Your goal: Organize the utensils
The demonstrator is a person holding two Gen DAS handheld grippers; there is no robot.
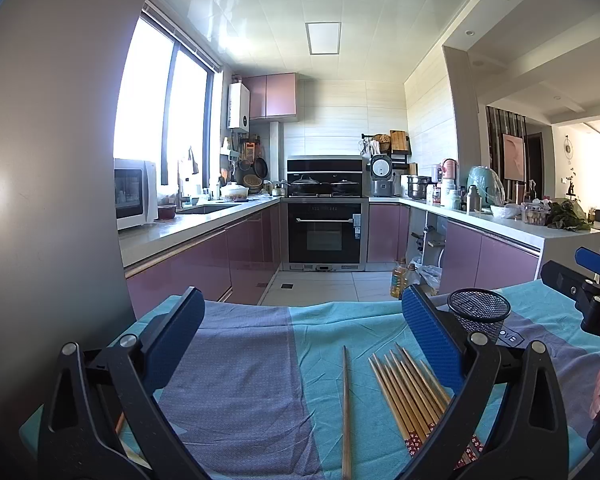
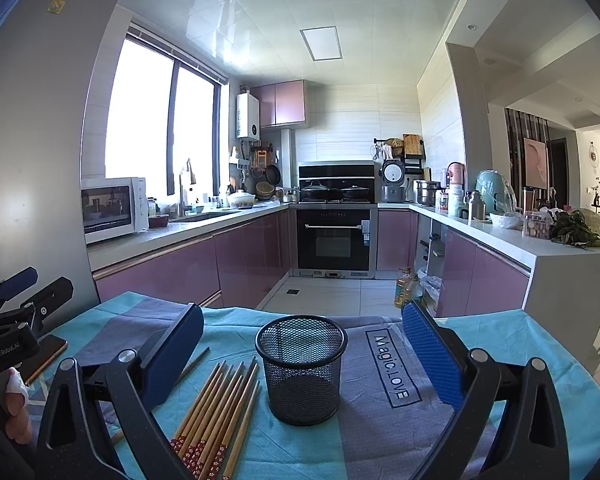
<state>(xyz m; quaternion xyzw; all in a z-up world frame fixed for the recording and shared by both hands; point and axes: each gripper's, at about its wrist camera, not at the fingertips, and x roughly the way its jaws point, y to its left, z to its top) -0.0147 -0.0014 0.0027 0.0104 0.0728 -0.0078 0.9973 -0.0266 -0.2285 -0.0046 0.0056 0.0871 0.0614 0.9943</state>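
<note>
A bundle of several wooden chopsticks [image 1: 410,392] with red patterned ends lies on the teal and grey cloth [image 1: 240,360]. One single chopstick [image 1: 346,408] lies apart to their left. An empty black mesh cup [image 1: 479,314] stands upright behind them. My left gripper [image 1: 304,328] is open above the cloth, with the single chopstick between its fingers. In the right wrist view my right gripper [image 2: 303,344] is open and empty, with the mesh cup [image 2: 302,372] between its fingers and the chopsticks [image 2: 216,412] to the cup's left.
A phone [image 2: 46,356] lies on the cloth at the left. The other gripper shows at the right edge of the left view [image 1: 592,292] and at the left edge of the right view [image 2: 12,320]. Beyond the table is a kitchen with oil bottles [image 2: 406,286] on the floor.
</note>
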